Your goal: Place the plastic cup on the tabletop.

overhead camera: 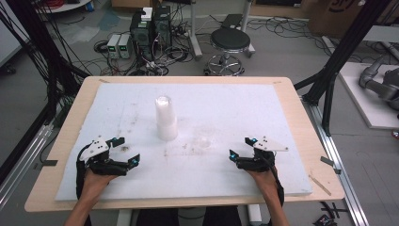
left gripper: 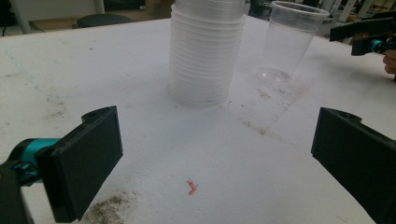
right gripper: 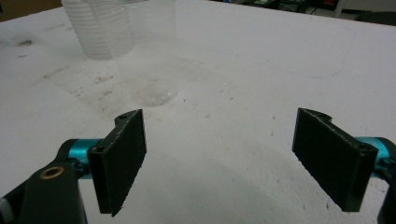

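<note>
Cups are the likely object: a tall stack (left gripper: 205, 51) stands ahead of the left gripper (overhead camera: 123, 149), with a single clear cup (left gripper: 288, 39) just beside it, ahead of the right gripper (overhead camera: 241, 148). Both rest on the white surface (overhead camera: 235, 108). Each gripper hovers low, jaws wide apart, empty. Judging the step as a reach, approach level and centre the jaws on the thin wall.

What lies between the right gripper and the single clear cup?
Nothing but bare, lightly soiled white foam board. In the right gripper view, the open right gripper faces the single clear cup with no object between them.
</note>
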A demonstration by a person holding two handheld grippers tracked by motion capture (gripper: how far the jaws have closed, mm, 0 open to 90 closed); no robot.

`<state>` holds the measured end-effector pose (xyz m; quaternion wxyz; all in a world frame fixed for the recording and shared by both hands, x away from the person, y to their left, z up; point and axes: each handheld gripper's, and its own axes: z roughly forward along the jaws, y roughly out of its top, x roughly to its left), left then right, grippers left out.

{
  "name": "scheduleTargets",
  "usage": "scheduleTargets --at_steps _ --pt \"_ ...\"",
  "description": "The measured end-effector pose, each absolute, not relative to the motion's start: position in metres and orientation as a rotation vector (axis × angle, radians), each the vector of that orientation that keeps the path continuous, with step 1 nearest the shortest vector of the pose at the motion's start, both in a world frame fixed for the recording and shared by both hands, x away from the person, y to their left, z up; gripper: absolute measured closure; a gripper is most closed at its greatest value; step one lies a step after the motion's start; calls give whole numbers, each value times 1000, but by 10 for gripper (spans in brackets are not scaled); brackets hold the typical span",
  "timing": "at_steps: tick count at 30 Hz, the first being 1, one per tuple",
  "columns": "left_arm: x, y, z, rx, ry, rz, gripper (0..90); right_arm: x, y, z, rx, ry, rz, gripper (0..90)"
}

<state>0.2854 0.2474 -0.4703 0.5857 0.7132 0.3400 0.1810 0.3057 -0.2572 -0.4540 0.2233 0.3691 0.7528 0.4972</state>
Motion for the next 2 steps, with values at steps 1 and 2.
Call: scheduleTargets --at_steps 1,2 --pt "285 248 -470 1664 792 423 18 305 -257 -454 1017 2079 1373 177" --pt "285 248 -470 1661 795 423 19 305 -257 -454 1020 2077 1372 177"
